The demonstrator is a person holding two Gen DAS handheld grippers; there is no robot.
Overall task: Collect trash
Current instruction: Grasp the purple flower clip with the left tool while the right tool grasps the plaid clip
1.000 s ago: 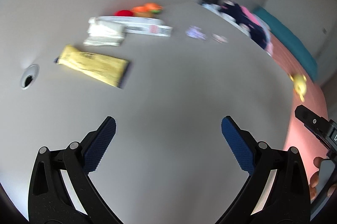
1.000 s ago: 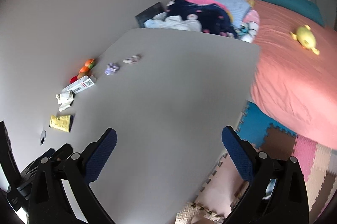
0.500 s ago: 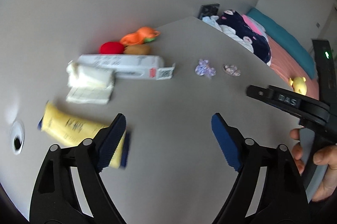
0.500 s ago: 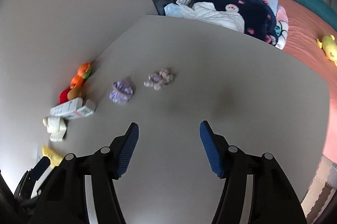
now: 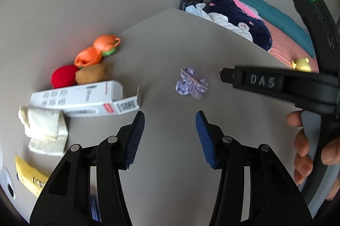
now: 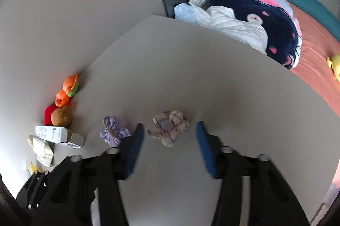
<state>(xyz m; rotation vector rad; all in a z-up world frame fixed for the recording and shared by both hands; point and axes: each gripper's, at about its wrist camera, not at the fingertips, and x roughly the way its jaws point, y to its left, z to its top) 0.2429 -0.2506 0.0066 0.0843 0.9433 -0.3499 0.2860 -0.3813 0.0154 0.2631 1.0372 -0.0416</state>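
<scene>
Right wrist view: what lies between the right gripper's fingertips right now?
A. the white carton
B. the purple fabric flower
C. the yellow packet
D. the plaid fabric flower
D: the plaid fabric flower lies on the table between the right gripper fingers, pads not yet touching it; the purple fabric flower lies outside the left finger.

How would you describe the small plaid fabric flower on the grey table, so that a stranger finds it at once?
Start from the grey table beside the bed. Near its middle lie two small fabric flowers; take the plaid flower, just ahead of the right gripper. Unlike the lilac flower, it is beige with a checked pattern.
</scene>
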